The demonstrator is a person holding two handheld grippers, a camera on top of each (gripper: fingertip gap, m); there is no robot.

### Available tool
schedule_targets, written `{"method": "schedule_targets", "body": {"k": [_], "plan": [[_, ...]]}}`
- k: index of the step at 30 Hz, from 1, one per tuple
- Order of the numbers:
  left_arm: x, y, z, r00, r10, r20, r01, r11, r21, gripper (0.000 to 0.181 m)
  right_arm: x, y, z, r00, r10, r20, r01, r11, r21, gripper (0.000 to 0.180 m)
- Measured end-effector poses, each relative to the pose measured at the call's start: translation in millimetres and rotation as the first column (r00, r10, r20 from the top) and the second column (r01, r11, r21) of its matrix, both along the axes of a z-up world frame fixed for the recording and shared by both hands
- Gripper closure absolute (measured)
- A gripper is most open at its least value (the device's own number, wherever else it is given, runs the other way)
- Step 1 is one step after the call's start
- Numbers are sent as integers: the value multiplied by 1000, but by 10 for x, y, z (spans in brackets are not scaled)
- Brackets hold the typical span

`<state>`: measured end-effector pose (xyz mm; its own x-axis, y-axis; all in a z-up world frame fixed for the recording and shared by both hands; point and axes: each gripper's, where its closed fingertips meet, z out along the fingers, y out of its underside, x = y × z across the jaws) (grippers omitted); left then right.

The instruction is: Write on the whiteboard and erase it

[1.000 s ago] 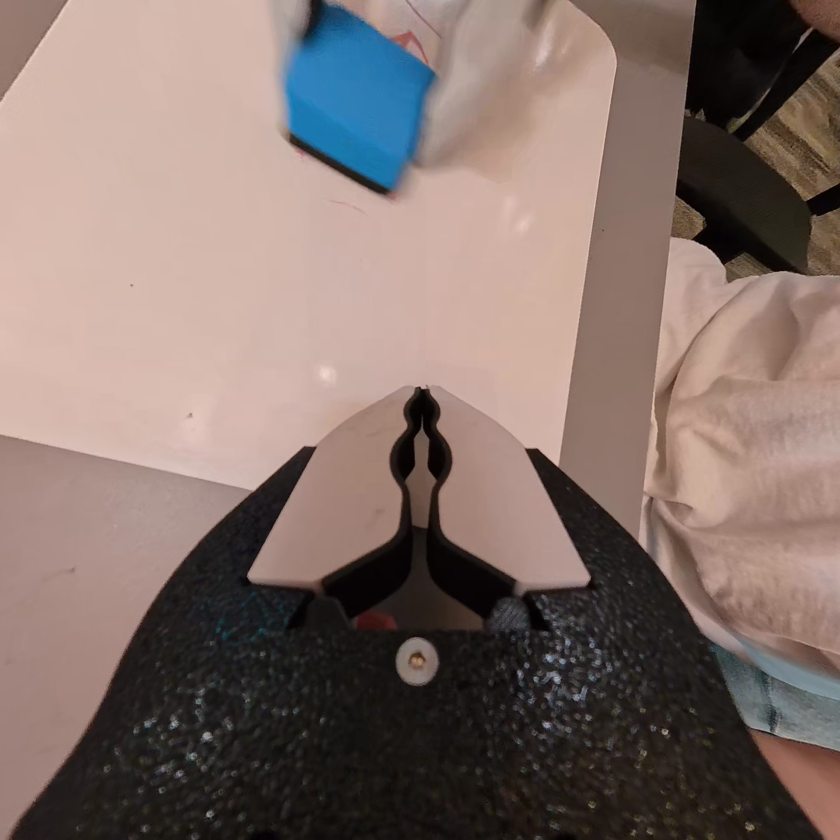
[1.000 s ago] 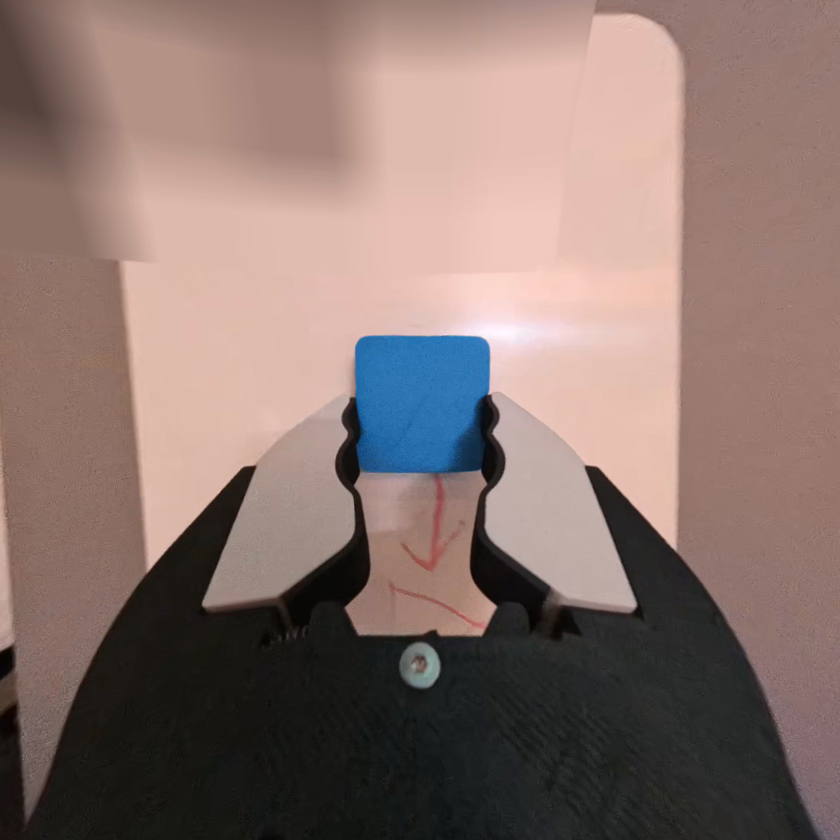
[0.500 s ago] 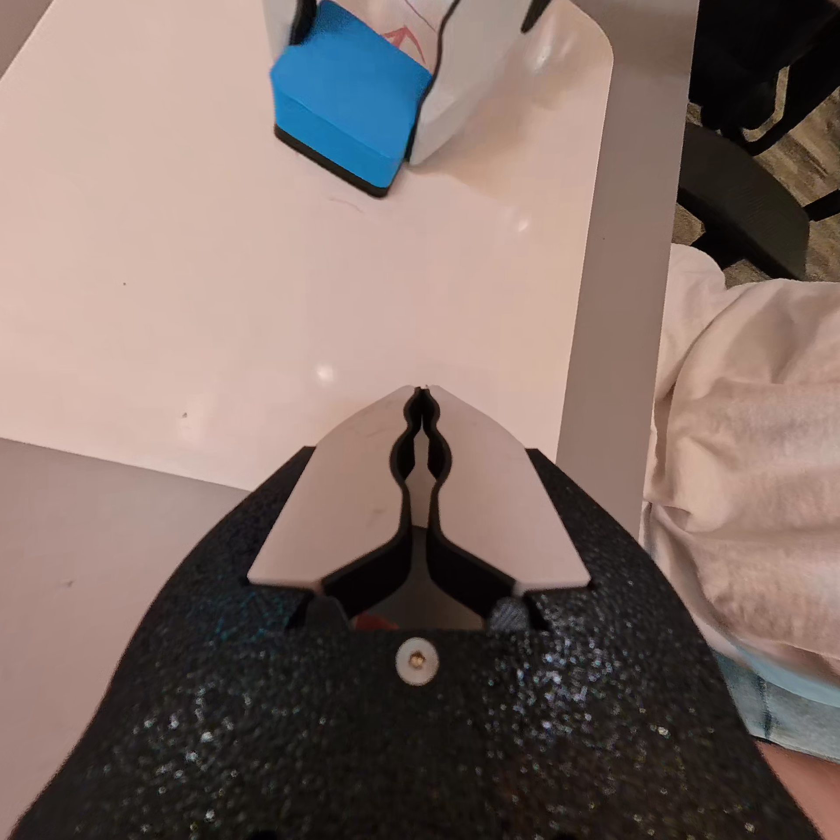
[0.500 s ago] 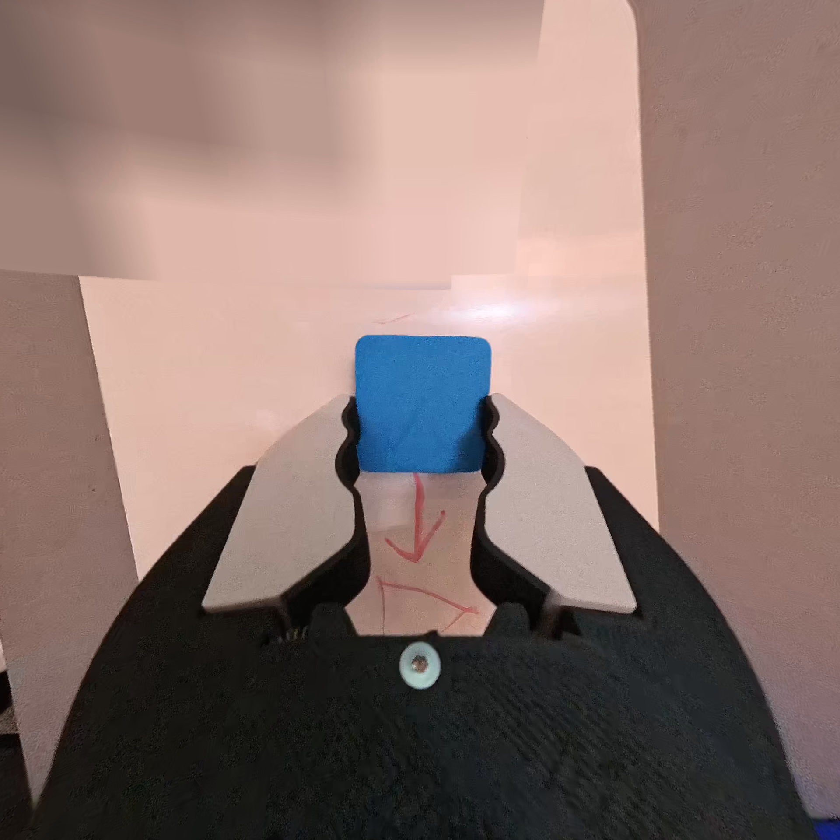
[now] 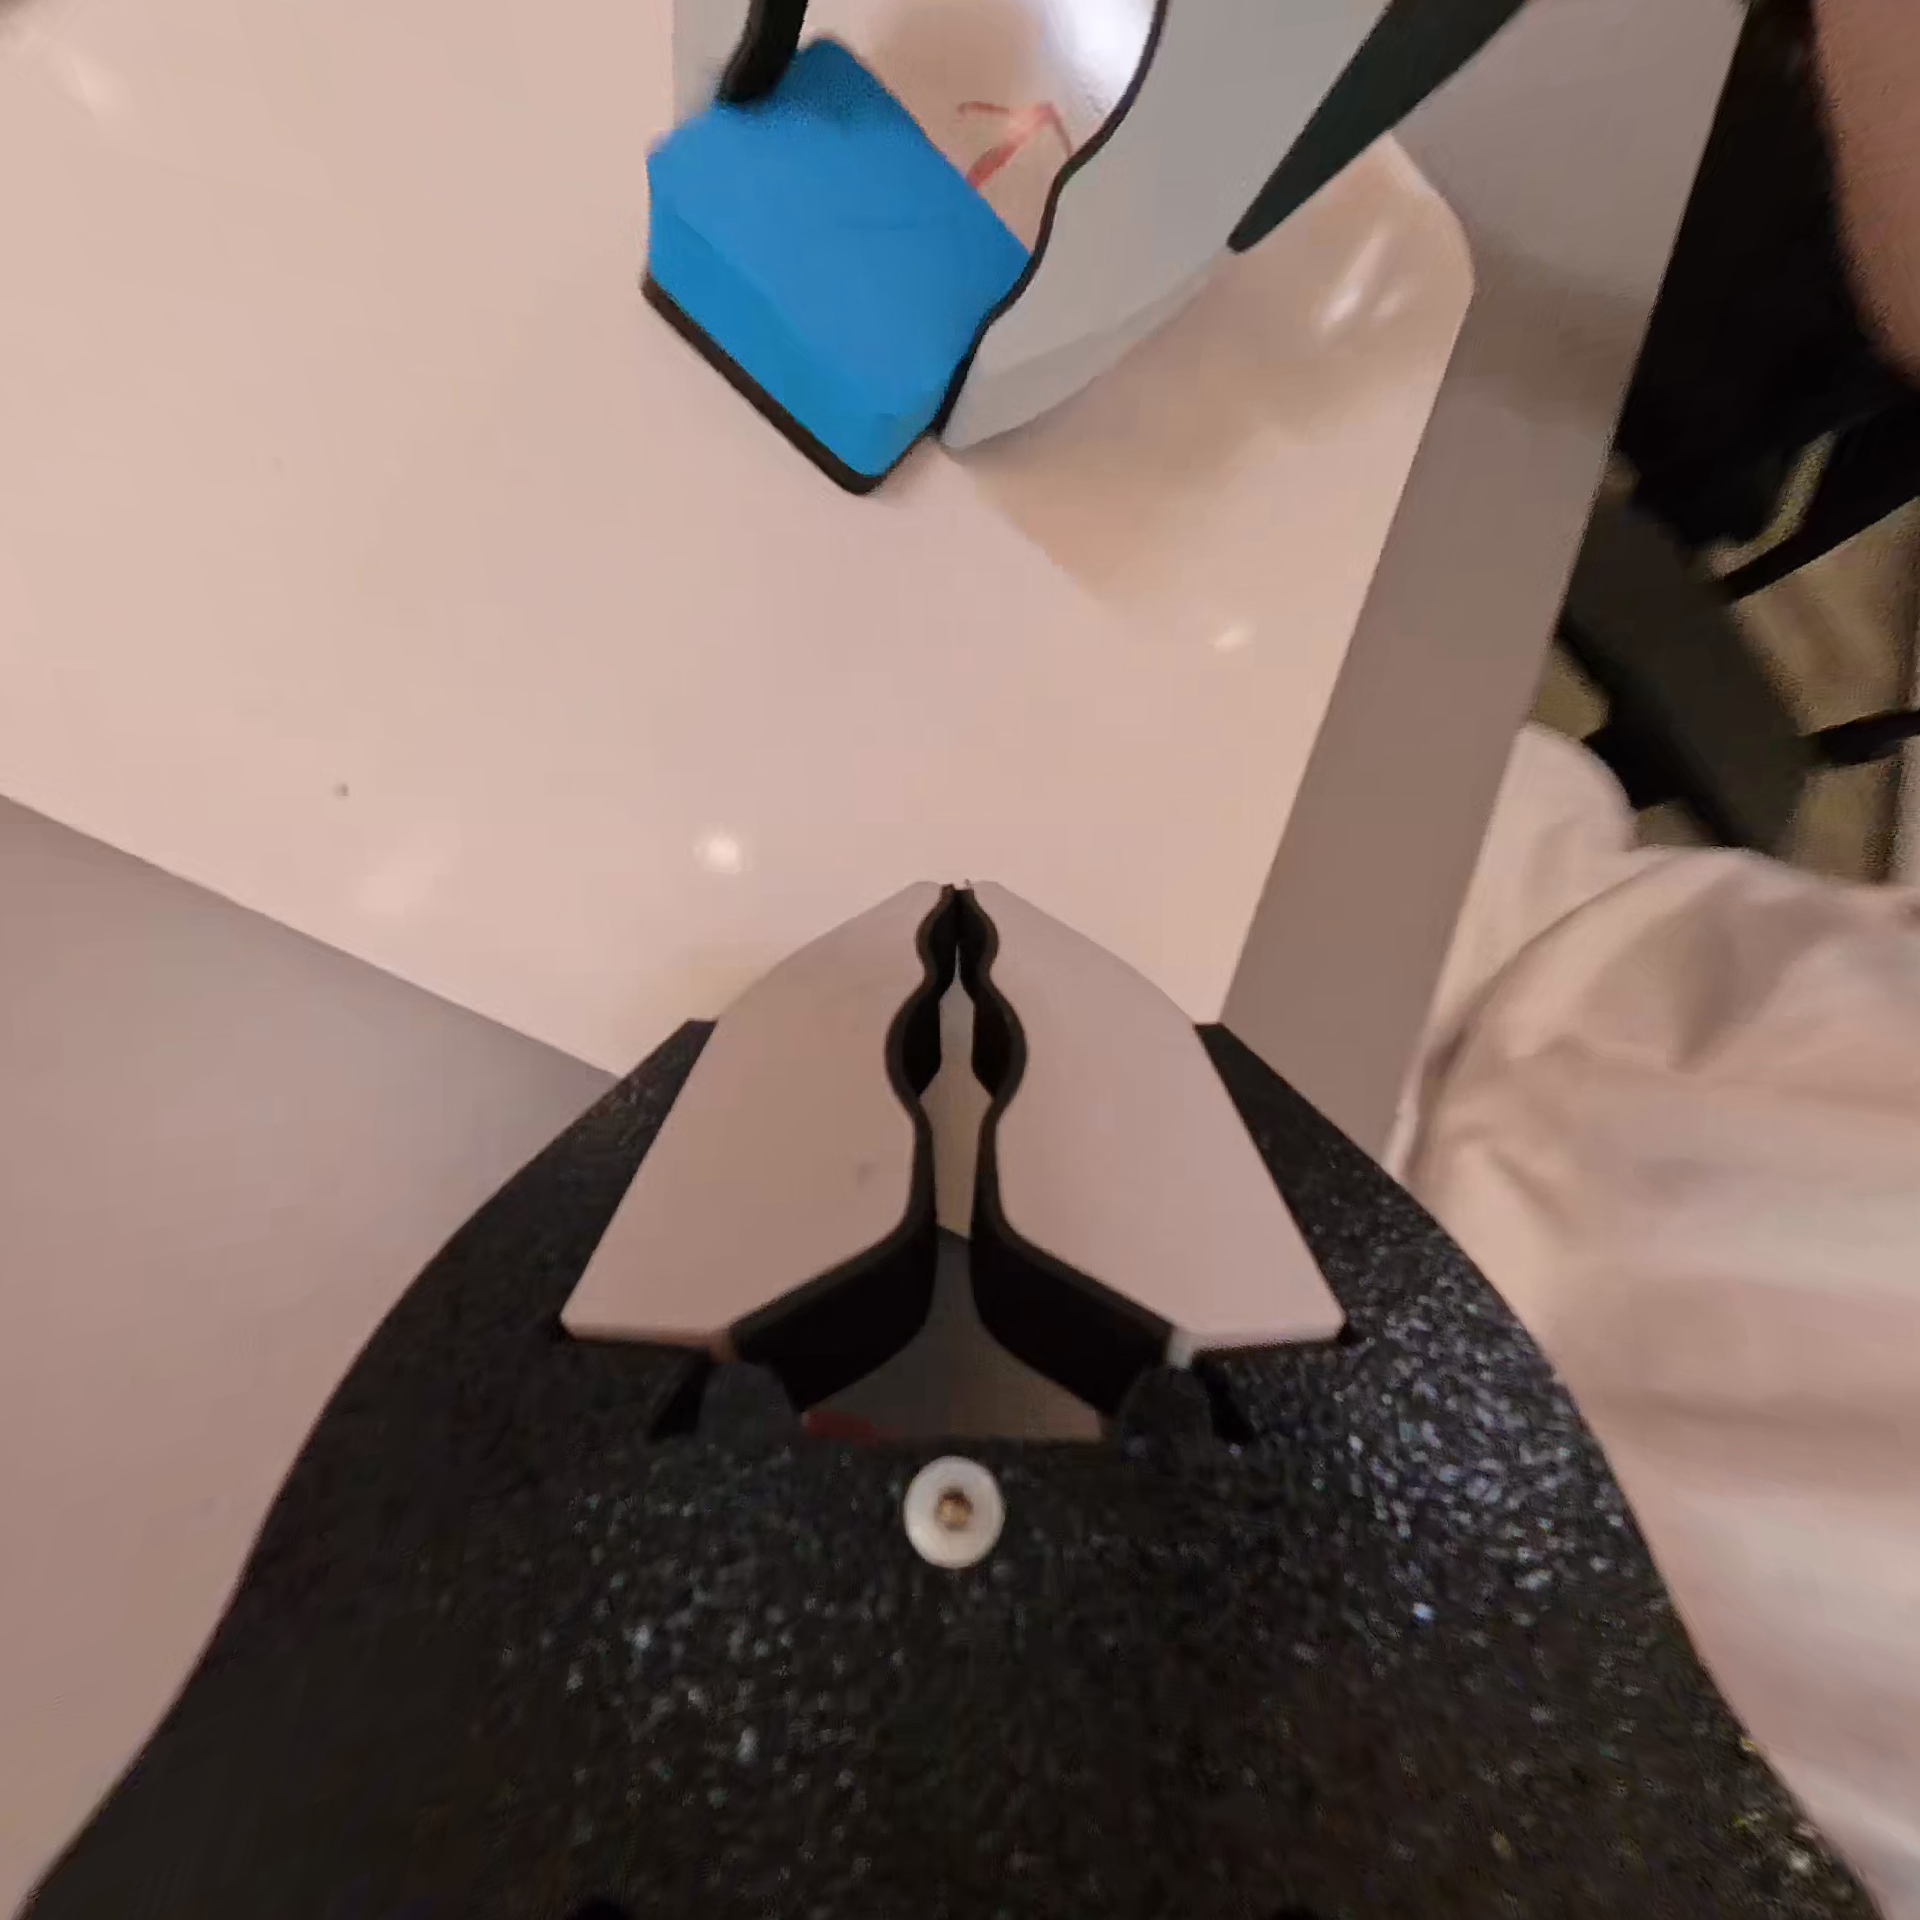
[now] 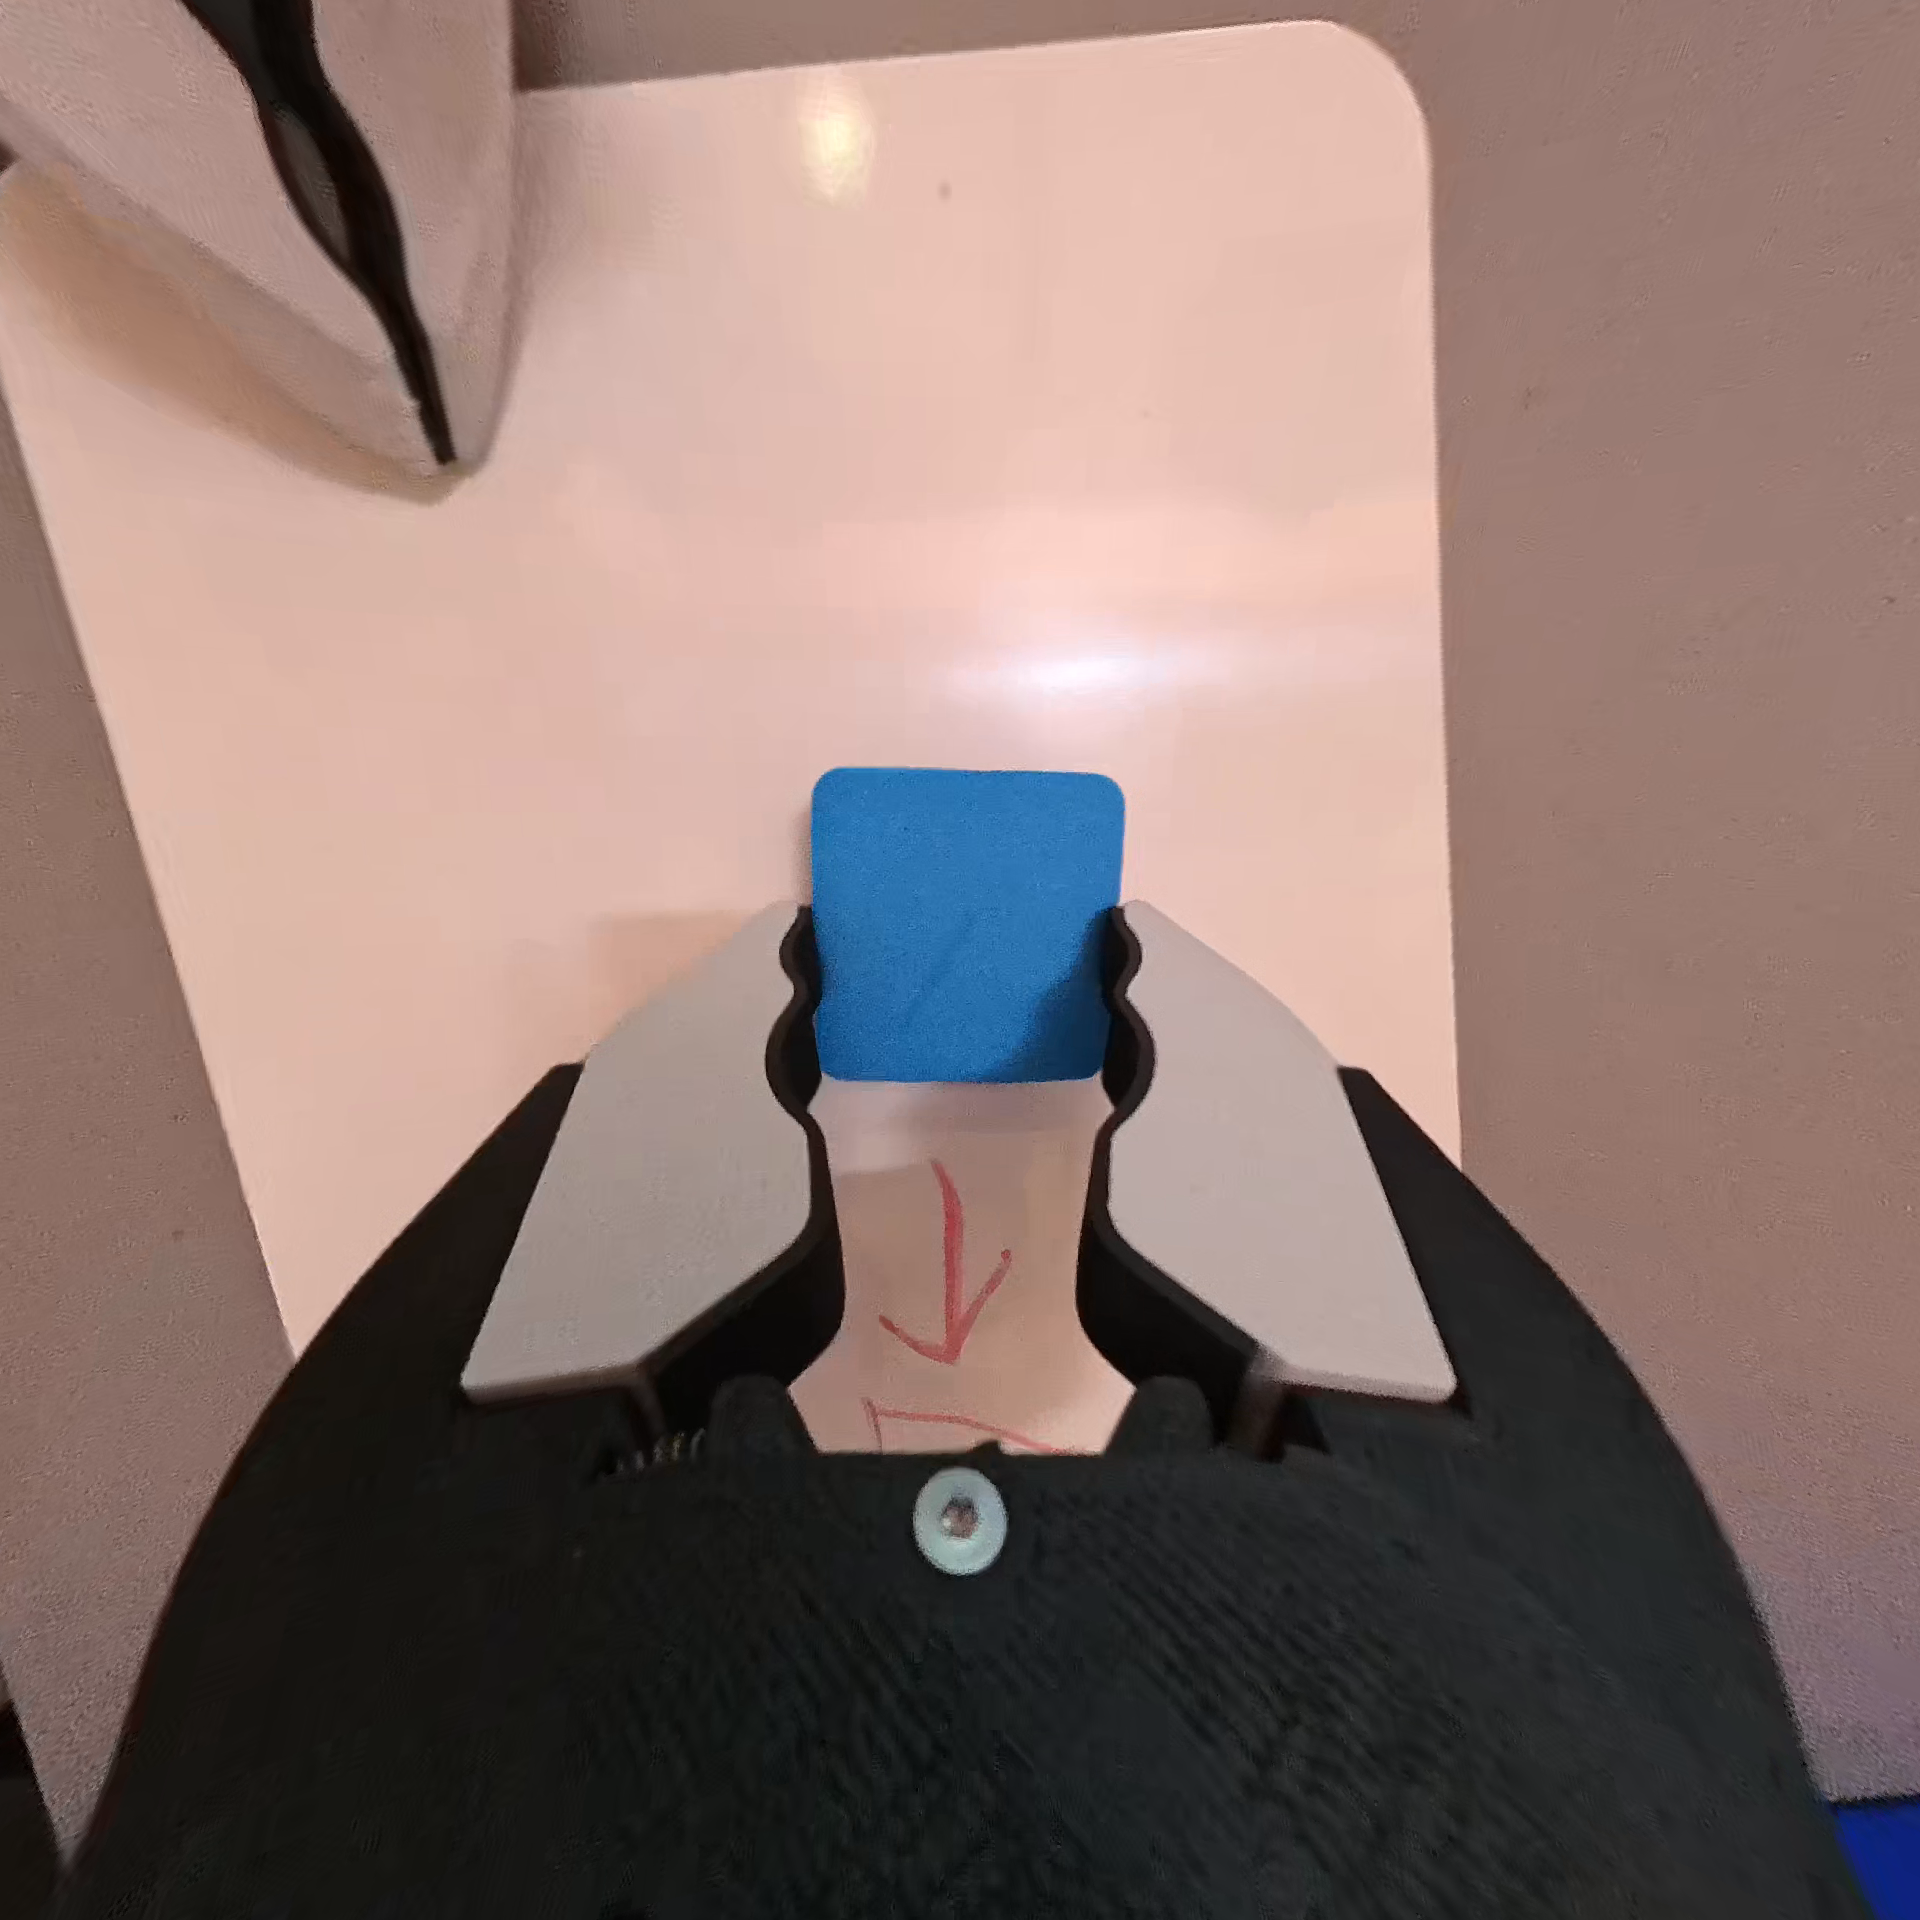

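One blue eraser (image 6: 966, 925) flat on the whiteboard (image 6: 727, 623) — clamped in the right hand-held gripper (image 6: 964, 961); left hand-held gripper (image 5: 954, 894) closed, empty.

The left tongs (image 5: 954, 891) are pressed closed and empty, while the right tongs (image 6: 964, 914) clamp something.

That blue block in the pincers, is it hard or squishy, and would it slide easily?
Likely squishy: the blue eraser looks like matte foam, faintly creased between the right gripper's fingers. Probably light. Its dark underside should glide over the glossy whiteboard.
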<state>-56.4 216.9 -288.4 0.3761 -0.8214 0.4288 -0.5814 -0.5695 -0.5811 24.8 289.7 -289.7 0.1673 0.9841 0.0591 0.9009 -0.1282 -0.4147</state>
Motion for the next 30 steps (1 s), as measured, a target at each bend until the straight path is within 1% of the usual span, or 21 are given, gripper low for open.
{"method": "schedule_targets", "body": {"k": [2,3,6,8,11,12,13,14,15,16,17,18,20,21,23,24,30], "plan": [[2,-3,7,999,32,19,-30,994,-109,181,-12,77,-1,999,-45,-11,45,999,-11,127],[-1,-4,8,999,42,25,-38,990,-137,181,-16,81,-2,1000,-29,3,29,1000,-4,127],[-8,3,10,997,69,39,-62,984,-165,181,-186,-129,2,991,136,-7,-136,991,12,127],[-9,4,9,997,70,37,-63,985,-160,181,-196,-147,-3,992,126,12,-126,992,-3,127],[-9,5,8,997,69,35,-63,986,-156,181,-20,97,-5,999,28,21,-28,999,-25,127],[-8,5,6,997,69,34,-63,986,-152,181,-6,101,0,1000,21,9,-21,999,-39,127],[-9,5,6,997,69,32,-63,987,-146,181,-25,45,-7,998,61,22,-61,998,-11,127],[-10,4,5,997,68,31,-63,988,-139,181,-75,-112,-6,990,136,26,-136,991,-10,127],[-11,3,4,997,67,30,-62,989,-135,181,-86,-202,-4,984,175,38,-175,985,-1,127],[-11,2,4,997,65,30,-60,989,-135,181,-42,-201,-6,986,162,42,-162,987,-7,127],[-10,0,4,998,59,31,-54,989,-137,181,59,-116,-7,992,119,39,-118,993,-9,127],[-10,-4,4,998,52,31,-47,989,-140,181,210,31,-8,998,44,36,-44,999,-10,127],[-9,-9,4,999,41,32,-36,990,-139,181,430,208,0,997,-69,-38,67,996,-56,127],[-11,-9,2,999,38,32,-33,990,-136,181,464,166,3,996,-78,-54,74,995,-70,127],[-11,-13,2,999,29,32,-25,992,-125,181,508,-62,-7,999,24,30,-24,1000,-5,127],[-13,-17,1,999,23,32,-19,993,-121,181,529,-150,-7,998,26,54,-25,1000,-9,127],[12,-21,-1,999,-4,33,7,994,-107,181,660,-224,1,996,-40,-82,31,994,-109,126]]}}
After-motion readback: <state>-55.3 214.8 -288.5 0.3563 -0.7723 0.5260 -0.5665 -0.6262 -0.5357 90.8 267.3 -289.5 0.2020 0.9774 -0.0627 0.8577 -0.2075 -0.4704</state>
